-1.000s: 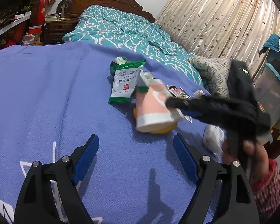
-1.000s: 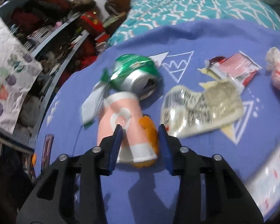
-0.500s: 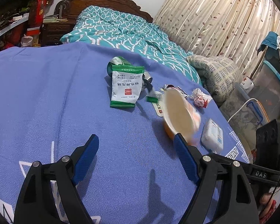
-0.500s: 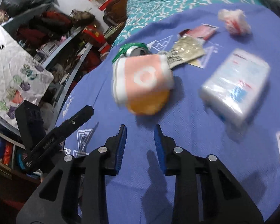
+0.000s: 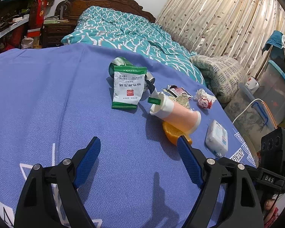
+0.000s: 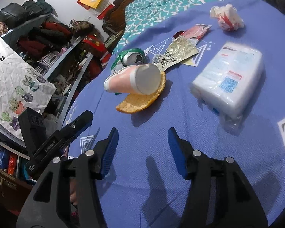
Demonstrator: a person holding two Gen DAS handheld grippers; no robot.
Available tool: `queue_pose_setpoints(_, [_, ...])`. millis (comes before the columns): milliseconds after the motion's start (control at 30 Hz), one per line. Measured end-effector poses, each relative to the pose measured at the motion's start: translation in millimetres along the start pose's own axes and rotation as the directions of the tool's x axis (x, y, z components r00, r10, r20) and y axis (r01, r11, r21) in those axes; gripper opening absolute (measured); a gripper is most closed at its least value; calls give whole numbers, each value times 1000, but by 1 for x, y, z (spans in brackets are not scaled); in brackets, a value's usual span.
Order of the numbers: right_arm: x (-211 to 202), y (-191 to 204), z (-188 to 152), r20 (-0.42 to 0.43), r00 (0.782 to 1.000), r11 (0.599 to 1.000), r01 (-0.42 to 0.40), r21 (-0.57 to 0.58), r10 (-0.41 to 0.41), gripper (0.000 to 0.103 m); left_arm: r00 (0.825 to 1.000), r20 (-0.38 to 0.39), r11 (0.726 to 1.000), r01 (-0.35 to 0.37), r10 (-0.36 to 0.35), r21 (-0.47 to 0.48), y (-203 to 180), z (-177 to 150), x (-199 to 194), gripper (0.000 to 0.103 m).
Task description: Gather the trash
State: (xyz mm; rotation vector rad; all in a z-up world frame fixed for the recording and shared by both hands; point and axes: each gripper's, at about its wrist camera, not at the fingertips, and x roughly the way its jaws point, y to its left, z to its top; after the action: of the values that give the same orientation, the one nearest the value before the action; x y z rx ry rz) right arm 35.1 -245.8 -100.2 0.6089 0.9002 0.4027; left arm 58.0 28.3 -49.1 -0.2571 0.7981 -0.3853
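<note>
Both grippers hang above a table covered in a blue-violet cloth, and neither holds anything. The left gripper has its blue-padded fingers spread wide. The right gripper also stands with its fingers parted, the gap bare cloth.

The trash lies in a loose cluster toward the far right part of the cloth. A pink and white paper cup lies on its side, its base end resting on a piece of orange peel; in the right wrist view the cup shows its white bottom disc toward the camera, with the peel curved beneath it. The right finger of the left gripper overlaps the near edge of the peel in its view; contact cannot be confirmed.

Just beyond the cup's mouth lies a green and white sachet, flat, printed face up, partly covering a crushed green drink can. The can shows its opened top in the right wrist view. Beside it lie a crinkled foil wrapper and a red wrapper, touching each other. A crumpled red and white paper ball sits apart, further out. A white pack of tissues lies flat, near the cup and separate from it.
</note>
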Motion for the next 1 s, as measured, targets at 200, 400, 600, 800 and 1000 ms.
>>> queue_pose_setpoints(200, [3,-9,-2,-3,1000,1000,17,15,-17,57,1000,-4,1000,3,-3,1,0,0,1,79])
queue_pose_setpoints(400, [10,-10,-7,8,999,999,38,-13,-38,56,996,-55,996,67,-70,-51,10,5,7,79])
queue_pose_setpoints(600, [13,-4,-7,16,998,996,64,-68,-63,58,996,-29,995,86,-87,-53,9,47,4,82])
queue_pose_setpoints(800, [12,-8,-7,21,999,998,43,-55,-42,58,992,-118,997,34,-42,-64,10,103,52,83])
queue_pose_setpoints(1000, [9,-13,-7,29,999,999,28,-41,-27,58,970,-234,996,49,-66,-80,10,116,112,83])
